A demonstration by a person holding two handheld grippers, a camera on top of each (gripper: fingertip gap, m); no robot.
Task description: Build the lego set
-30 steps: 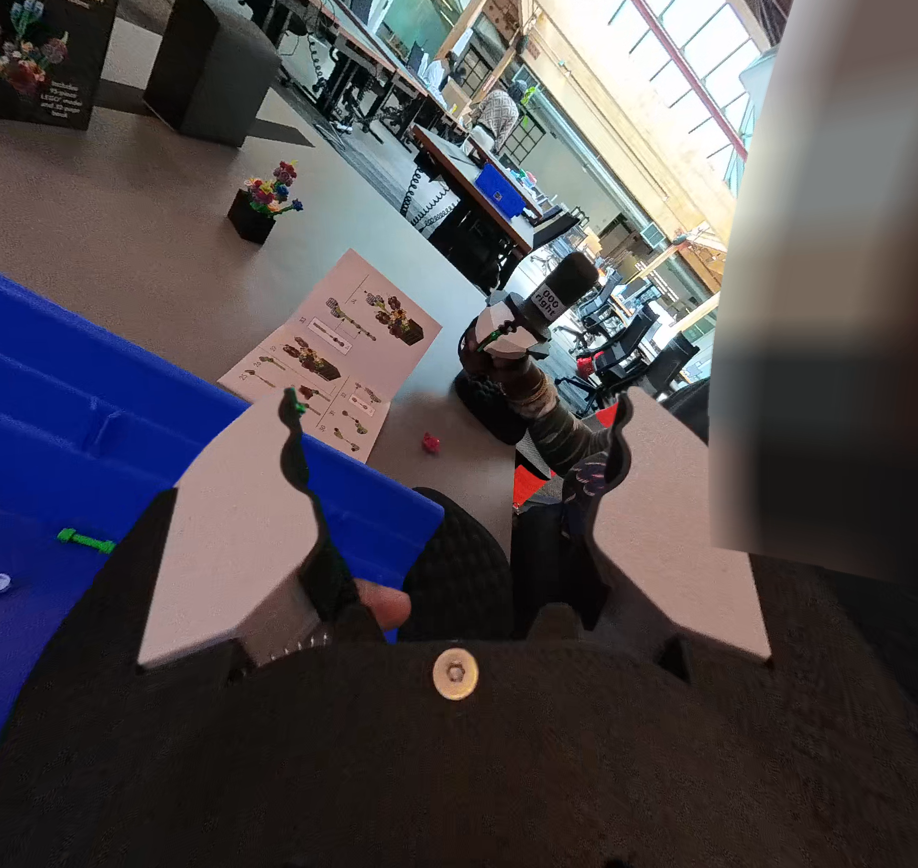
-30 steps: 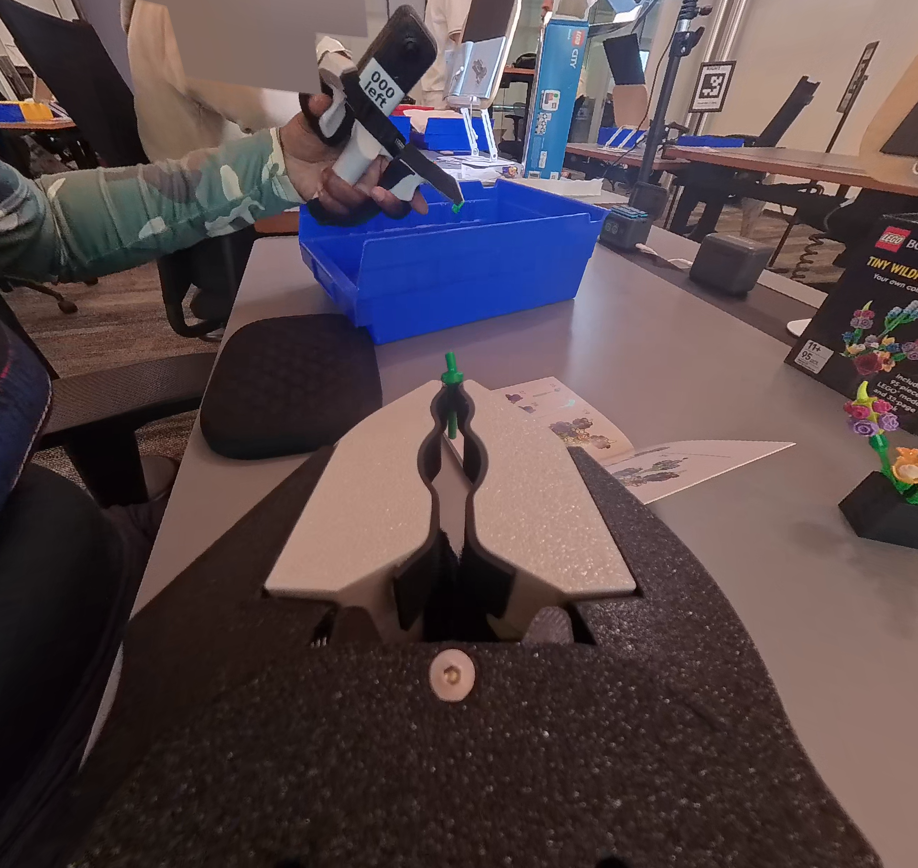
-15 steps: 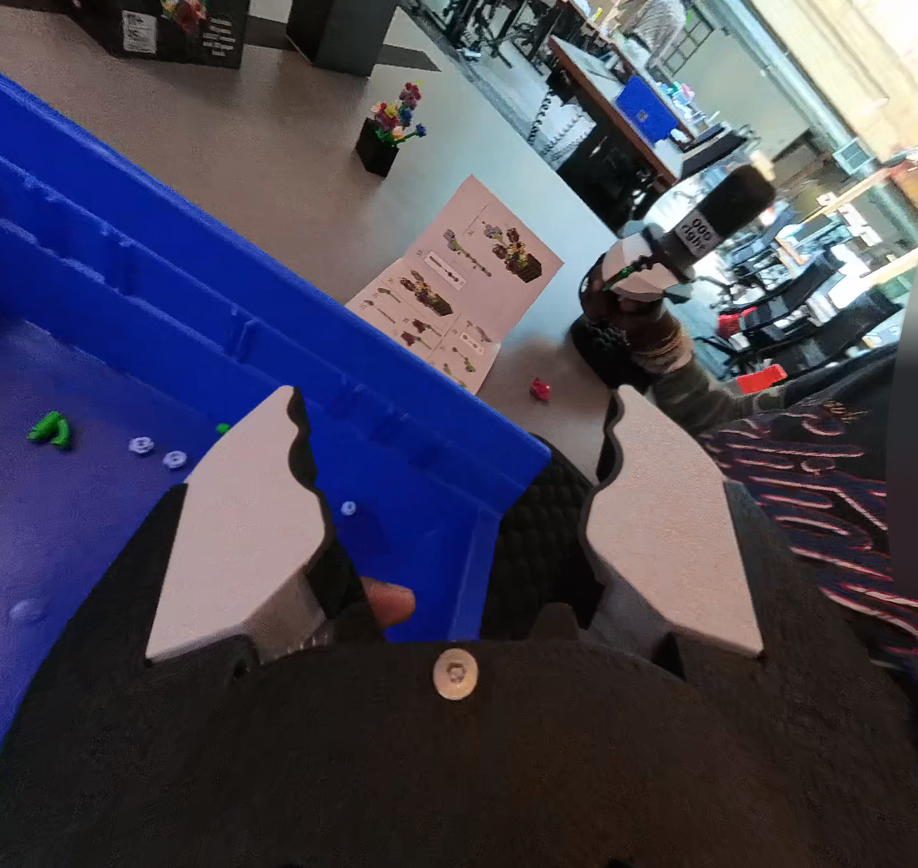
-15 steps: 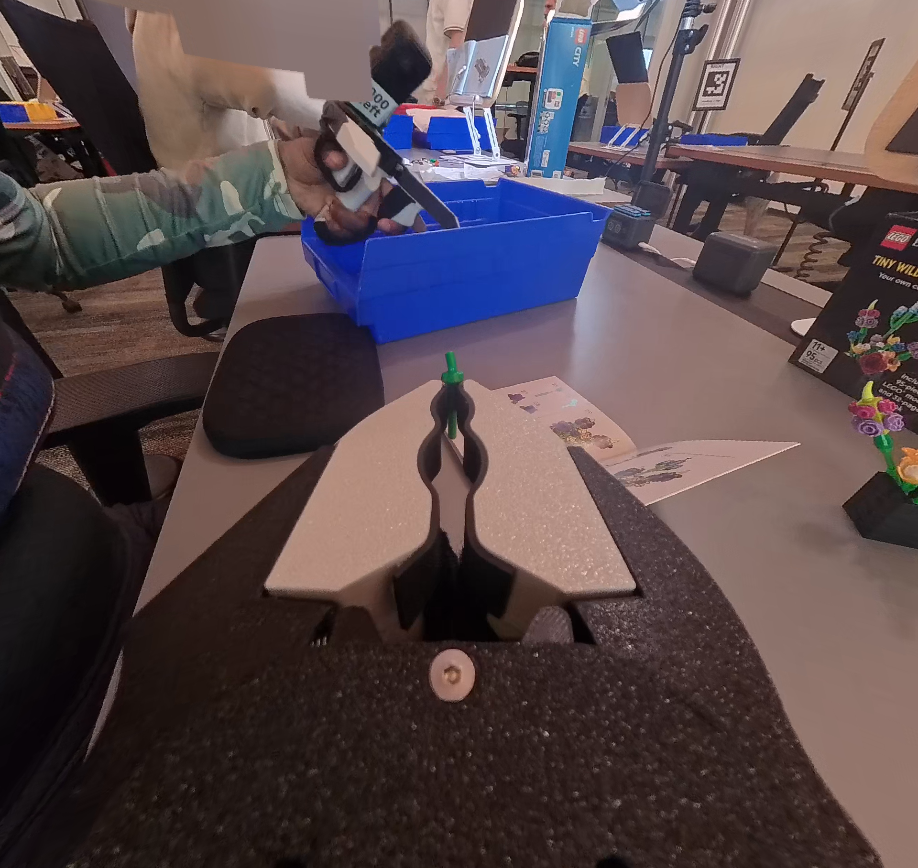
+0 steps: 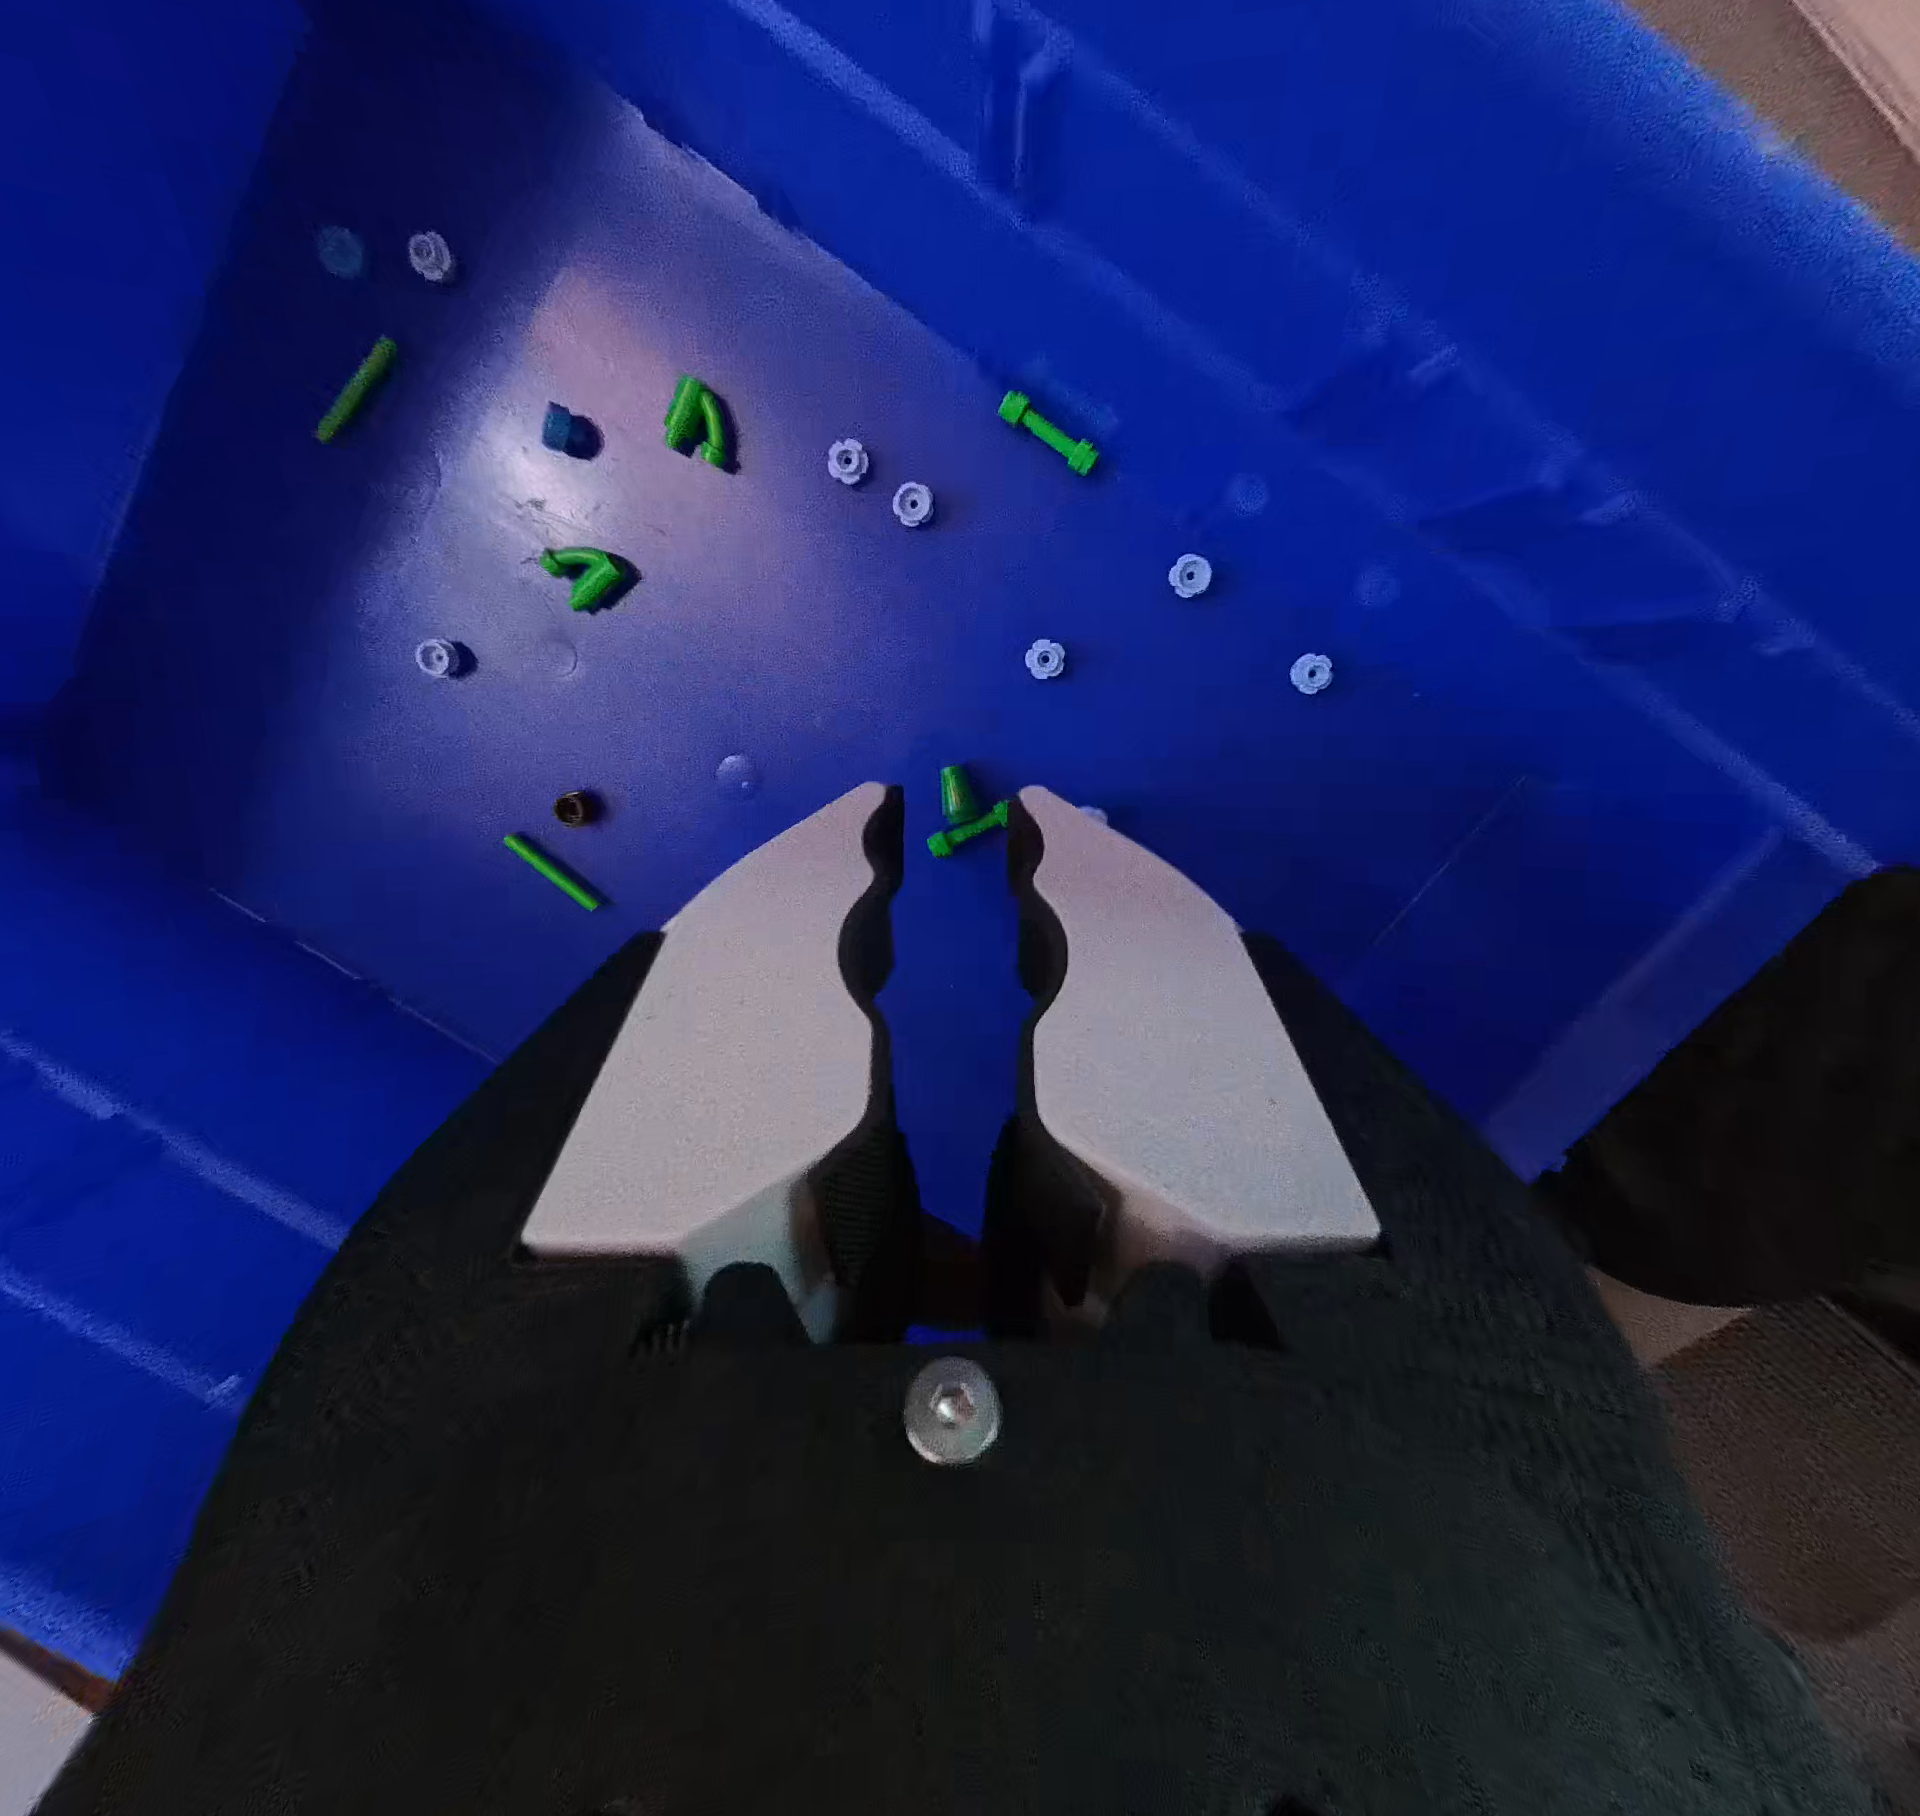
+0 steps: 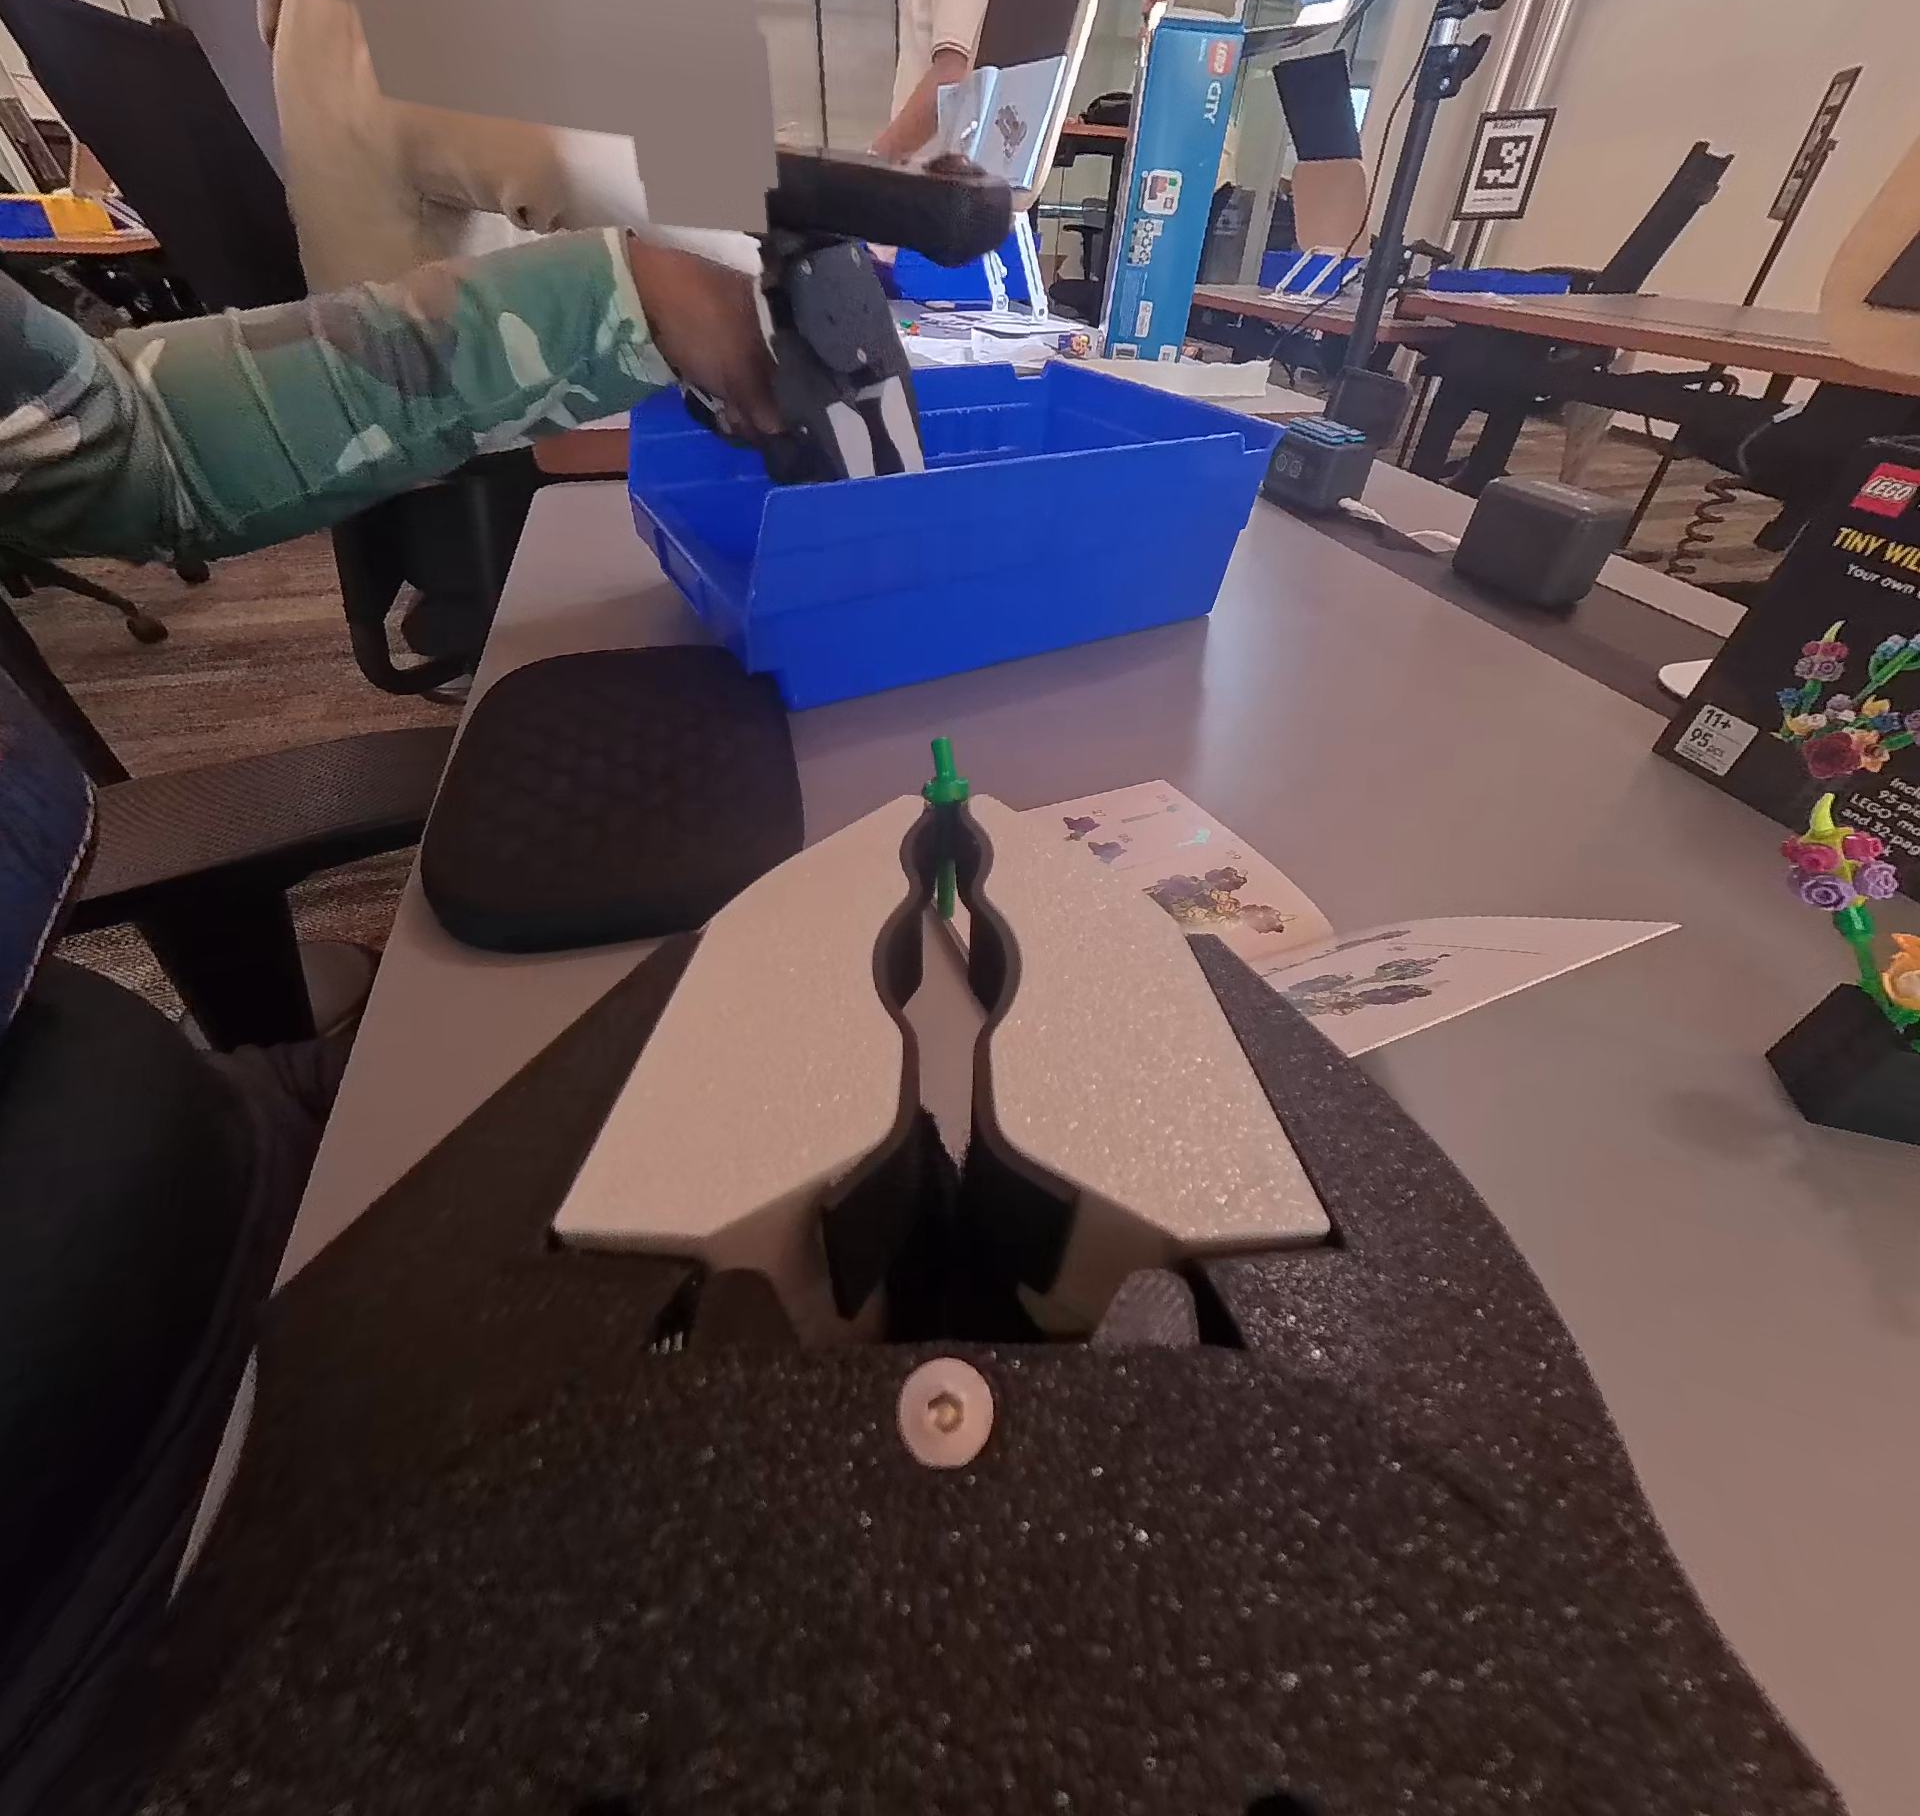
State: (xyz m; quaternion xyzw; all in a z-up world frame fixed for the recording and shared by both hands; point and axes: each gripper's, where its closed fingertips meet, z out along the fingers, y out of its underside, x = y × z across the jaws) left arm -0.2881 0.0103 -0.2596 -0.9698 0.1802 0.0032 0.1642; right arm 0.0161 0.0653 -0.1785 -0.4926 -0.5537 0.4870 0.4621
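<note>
My left gripper points down into the blue bin, its jaws a narrow gap apart. A small green bar piece and a green cone lie on the bin floor right between the tips, not clamped. Other green stems and pale lilac round studs are scattered on the floor. My right gripper is shut on a thin green stem piece, held upright above the table. The right wrist view shows the left gripper dipping into the bin.
A black foam pad lies at the table's left edge. The open instruction booklet lies ahead of the right gripper. A part-built flower model on a black base, the set's dark box and a grey block stand at the right. Across from one pair of fingers to the other is roughly 30 cm.
My left gripper swung from above the table down into the bin and its jaws narrowed from wide open around the green pieces. The right gripper stayed still with its stem.
</note>
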